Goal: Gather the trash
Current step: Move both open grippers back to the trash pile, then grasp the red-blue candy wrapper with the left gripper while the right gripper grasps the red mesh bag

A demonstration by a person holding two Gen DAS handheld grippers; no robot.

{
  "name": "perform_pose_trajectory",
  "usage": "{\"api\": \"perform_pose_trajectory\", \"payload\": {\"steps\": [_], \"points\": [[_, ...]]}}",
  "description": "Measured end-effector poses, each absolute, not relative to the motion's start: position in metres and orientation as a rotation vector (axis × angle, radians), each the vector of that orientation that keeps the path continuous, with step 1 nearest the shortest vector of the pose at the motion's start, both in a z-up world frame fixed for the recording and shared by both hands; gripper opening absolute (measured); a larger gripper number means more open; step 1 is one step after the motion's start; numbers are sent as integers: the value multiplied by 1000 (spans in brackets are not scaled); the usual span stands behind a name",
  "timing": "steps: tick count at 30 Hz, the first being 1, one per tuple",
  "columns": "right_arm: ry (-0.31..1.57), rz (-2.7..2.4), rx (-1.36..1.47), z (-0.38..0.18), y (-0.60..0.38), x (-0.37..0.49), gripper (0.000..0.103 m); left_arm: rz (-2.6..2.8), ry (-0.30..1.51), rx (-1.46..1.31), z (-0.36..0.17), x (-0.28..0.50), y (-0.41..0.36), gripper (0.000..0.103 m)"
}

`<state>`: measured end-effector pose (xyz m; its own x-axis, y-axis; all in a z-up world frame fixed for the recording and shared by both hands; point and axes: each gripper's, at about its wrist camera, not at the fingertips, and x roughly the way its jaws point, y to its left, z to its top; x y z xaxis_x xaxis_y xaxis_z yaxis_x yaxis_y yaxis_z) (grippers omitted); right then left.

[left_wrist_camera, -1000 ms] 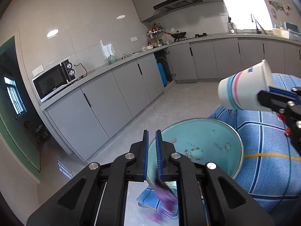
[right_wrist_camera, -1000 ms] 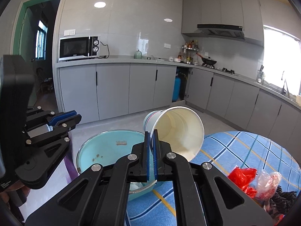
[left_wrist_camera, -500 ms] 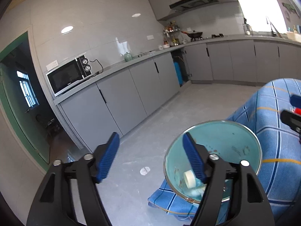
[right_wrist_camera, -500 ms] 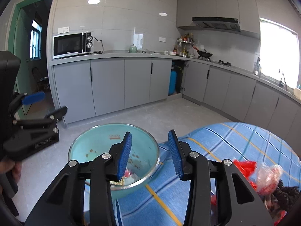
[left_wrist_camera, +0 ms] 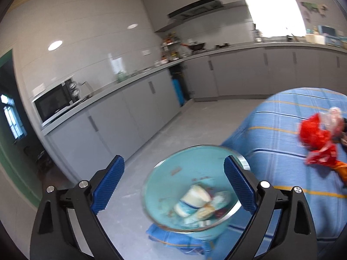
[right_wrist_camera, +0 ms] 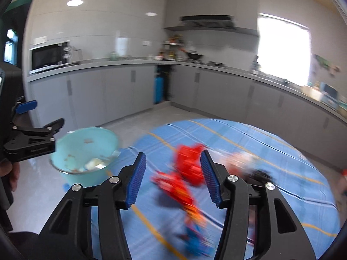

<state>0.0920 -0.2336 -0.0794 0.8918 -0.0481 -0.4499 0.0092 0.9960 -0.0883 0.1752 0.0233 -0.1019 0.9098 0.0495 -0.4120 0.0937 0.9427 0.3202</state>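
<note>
A light-blue bowl (left_wrist_camera: 164, 186) (right_wrist_camera: 78, 145) stands at the edge of the blue striped tablecloth (left_wrist_camera: 279, 117) (right_wrist_camera: 249, 143). In it lie a paper cup (left_wrist_camera: 195, 196) and other scraps. My left gripper (left_wrist_camera: 173, 183) hovers near the bowl, its jaws still opening wide, nothing between them. Red wrappers (left_wrist_camera: 314, 134) (right_wrist_camera: 188, 164) and a clear plastic bag (right_wrist_camera: 238, 160) lie on the cloth. My right gripper (right_wrist_camera: 172, 171) points at the red wrappers, its jaws opening, nothing held. The left gripper (right_wrist_camera: 39, 125) also shows at the left edge of the right wrist view.
Grey kitchen cabinets (left_wrist_camera: 134, 112) run along the far wall with a microwave (left_wrist_camera: 54, 104) on the counter. A dark object (right_wrist_camera: 260, 174) lies beside the plastic bag. Grey floor (left_wrist_camera: 195, 119) stretches between table and cabinets. A bright window (right_wrist_camera: 282, 49) is at the right.
Both grippers opened; the cup left the right one and the purple scrap left the left one, and both now lie in the bowl. The right gripper swung right toward the red wrappers.
</note>
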Motion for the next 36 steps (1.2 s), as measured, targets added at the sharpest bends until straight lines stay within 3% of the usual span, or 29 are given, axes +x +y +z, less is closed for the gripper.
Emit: {"api": "perform_pose_trajectory", "payload": {"steps": [12, 29, 31, 35, 36], "points": [[510, -275, -3, -104, -340, 25, 64, -295, 409, 451, -118, 136, -112, 95], [549, -409, 44, -136, -381, -2, 68, -498, 519, 558, -168, 99, -206, 96], [551, -406, 46, -138, -381, -5, 68, -519, 547, 562, -175, 98, -210, 84], [544, -398, 59, -139, -382, -6, 68, -592, 622, 539, -183, 102, -210, 35], [539, -395, 62, -139, -382, -6, 68, -600, 634, 531, -184, 104, -209, 32]]}}
